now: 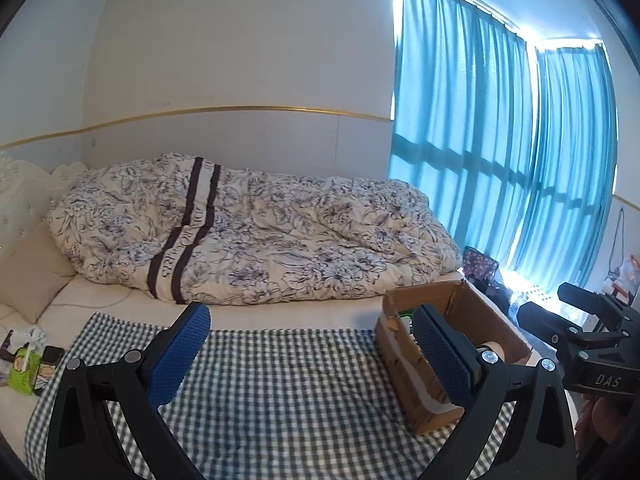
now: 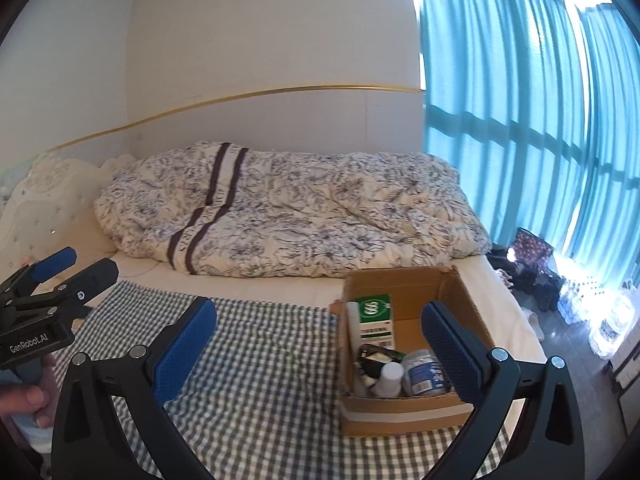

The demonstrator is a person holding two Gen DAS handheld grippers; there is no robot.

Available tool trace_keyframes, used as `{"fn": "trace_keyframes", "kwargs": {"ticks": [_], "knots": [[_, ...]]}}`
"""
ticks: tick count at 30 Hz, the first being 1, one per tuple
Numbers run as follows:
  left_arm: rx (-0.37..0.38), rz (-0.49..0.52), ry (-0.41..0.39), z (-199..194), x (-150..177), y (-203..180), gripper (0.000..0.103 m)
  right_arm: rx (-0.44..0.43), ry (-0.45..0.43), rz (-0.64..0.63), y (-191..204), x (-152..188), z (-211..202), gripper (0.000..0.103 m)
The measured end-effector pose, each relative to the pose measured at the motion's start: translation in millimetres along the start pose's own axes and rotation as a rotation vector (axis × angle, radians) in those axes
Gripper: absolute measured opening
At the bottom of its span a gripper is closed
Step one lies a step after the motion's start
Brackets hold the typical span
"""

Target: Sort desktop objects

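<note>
At the far left of the bed (image 1: 304, 312), off the cloth's edge, lie a green pack (image 1: 25, 368), some crumpled wrappers and a dark flat item I cannot identify; whether they count as things to sort I cannot say. The checked cloth (image 1: 280, 380) spread over the mattress is bare across its whole middle, with nothing loose on it. The left gripper (image 1: 308, 354) hangs above that bare stretch, its jaws spread wide and empty. The right gripper (image 2: 320, 346) hovers further along, jaws likewise spread and holding nothing, its right finger (image 2: 452, 348) over the box. The box (image 2: 404, 412), open cardboard, sits on the cloth's right end, and in it are the task's things: a green and white carton (image 2: 374, 316) standing against the back left, a dark item (image 2: 376, 358) below it, a white bottle (image 2: 390, 378) and a blue-labelled jar (image 2: 424, 372) at the front. Beyond the bed a rumpled quilt (image 1: 248, 232) lies against the wall, and teal curtains (image 1: 500, 140) cover the window at right. By my reckoning the sorting looks all but finished, with everything from the cloth gathered in; only the litter at the left edge might remain.
</note>
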State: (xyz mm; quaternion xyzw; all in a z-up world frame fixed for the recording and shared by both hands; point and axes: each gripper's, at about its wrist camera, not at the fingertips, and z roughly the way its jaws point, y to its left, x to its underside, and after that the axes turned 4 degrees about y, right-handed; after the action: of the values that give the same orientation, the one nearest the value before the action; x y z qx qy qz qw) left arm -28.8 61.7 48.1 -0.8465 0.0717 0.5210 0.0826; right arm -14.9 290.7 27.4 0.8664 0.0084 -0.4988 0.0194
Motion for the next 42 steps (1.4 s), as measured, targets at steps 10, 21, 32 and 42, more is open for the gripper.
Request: {"fn": "trace_keyframes", "kwargs": {"ticks": [10,21,32,42], "knots": [[-0.076,-0.011,0.021,-19.4,16.0,34.4,0.103,-0.053,-0.011,-0.05,39.6,4.6,-6.0,0.103],[-0.211,0.002,0.052,-32.0,37.7,62.1,0.103,-0.088,0.004,-0.087,70.7,17.2,0.1,0.103],[-0.187,-0.027,0.041,-35.3,41.5,67.0,0.103,-0.091,0.017,-0.098,72.7,23.4,1.7,0.103],[-0.18,-0.032,0.017,-40.2,42.7,64.1,0.103,-0.094,0.028,-0.09,72.2,27.1,6.1,0.103]]}}
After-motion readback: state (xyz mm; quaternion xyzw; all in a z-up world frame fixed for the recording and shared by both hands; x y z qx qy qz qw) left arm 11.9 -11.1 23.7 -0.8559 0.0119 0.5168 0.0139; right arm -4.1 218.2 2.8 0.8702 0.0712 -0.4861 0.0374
